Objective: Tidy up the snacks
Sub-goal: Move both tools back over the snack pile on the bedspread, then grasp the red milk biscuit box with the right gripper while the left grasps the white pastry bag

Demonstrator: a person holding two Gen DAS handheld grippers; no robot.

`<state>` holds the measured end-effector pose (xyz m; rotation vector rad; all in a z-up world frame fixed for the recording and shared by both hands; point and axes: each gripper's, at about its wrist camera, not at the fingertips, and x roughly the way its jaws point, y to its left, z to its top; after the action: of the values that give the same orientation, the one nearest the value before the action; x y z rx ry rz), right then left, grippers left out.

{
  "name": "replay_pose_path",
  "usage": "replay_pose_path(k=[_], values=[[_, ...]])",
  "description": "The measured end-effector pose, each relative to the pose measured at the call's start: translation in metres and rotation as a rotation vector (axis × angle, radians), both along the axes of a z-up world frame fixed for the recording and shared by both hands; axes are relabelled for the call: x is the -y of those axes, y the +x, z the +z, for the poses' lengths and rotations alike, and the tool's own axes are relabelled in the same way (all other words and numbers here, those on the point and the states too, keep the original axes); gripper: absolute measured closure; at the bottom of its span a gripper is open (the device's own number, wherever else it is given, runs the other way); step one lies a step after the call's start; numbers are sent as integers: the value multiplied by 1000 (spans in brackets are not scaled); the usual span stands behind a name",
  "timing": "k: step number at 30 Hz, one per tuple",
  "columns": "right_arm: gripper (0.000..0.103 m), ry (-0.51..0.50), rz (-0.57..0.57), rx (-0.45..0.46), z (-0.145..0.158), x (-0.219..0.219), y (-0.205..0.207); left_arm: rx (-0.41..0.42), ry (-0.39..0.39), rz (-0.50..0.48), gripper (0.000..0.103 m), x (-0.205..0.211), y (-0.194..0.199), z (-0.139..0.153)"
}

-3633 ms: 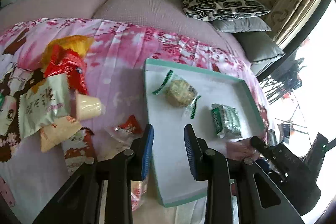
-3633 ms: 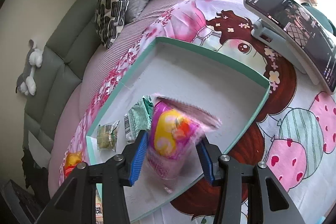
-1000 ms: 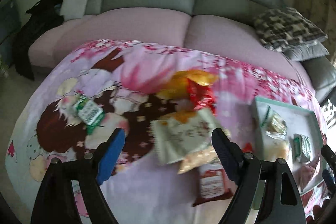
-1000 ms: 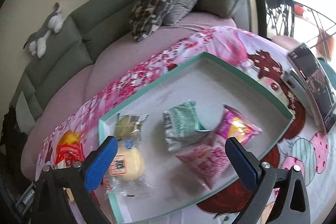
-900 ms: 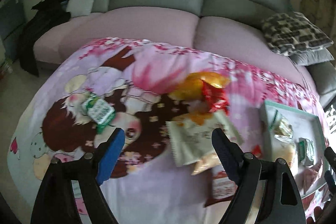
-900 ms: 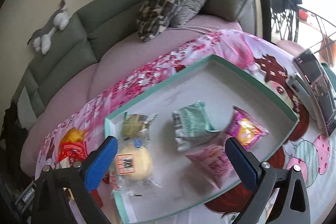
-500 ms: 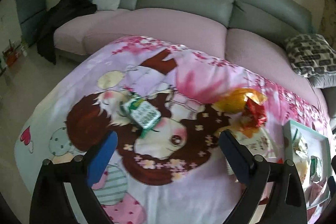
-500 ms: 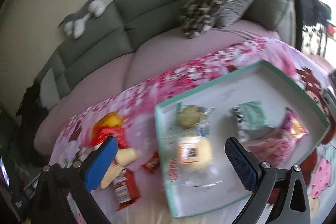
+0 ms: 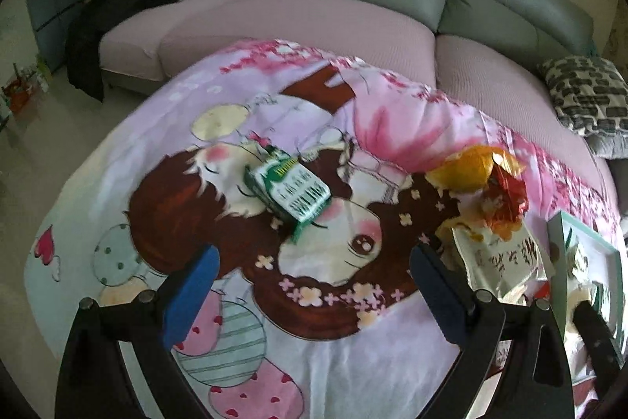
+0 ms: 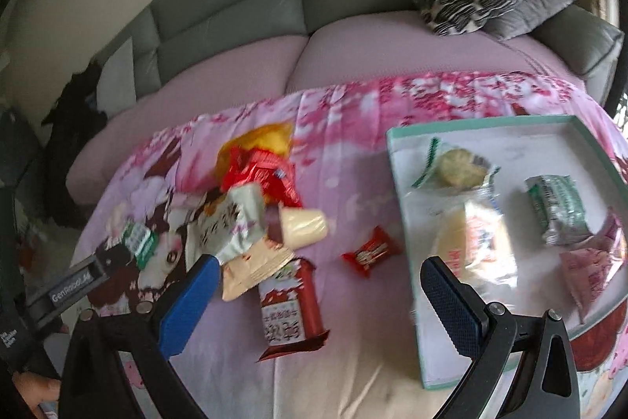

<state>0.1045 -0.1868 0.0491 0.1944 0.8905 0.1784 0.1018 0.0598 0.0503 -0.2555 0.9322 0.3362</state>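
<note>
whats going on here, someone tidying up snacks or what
A person with a two-finger gripper in each hand is sorting snacks off a pink cartoon-print blanket into a shallow teal-rimmed white tray. The tray holds several packets. Both grippers are open and empty. The left gripper faces a lone green and white packet lying apart from the rest. The right gripper hangs above the loose pile, near a red and white packet and a small red candy wrapper.
</note>
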Motion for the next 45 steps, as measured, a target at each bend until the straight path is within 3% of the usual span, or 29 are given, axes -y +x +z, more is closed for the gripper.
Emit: replay_pose_path(k=[6, 15, 24, 33, 45], values=[[0, -43, 56, -68, -19, -16, 4, -78, -21, -43, 5, 10, 11, -24], [1, -117, 104, -98, -36, -29, 5, -167, -24, -81, 5, 22, 22, -50], [44, -130, 136, -148, -50, -36, 9, -142, -47, -48, 5, 17, 20, -44], [60, -79, 113, -155, -53, -28, 10, -123, -47, -53, 5, 20, 18, -38], [60, -37, 53, -140, -43, -9, 8, -98, -52, -49, 5, 21, 16, -31]])
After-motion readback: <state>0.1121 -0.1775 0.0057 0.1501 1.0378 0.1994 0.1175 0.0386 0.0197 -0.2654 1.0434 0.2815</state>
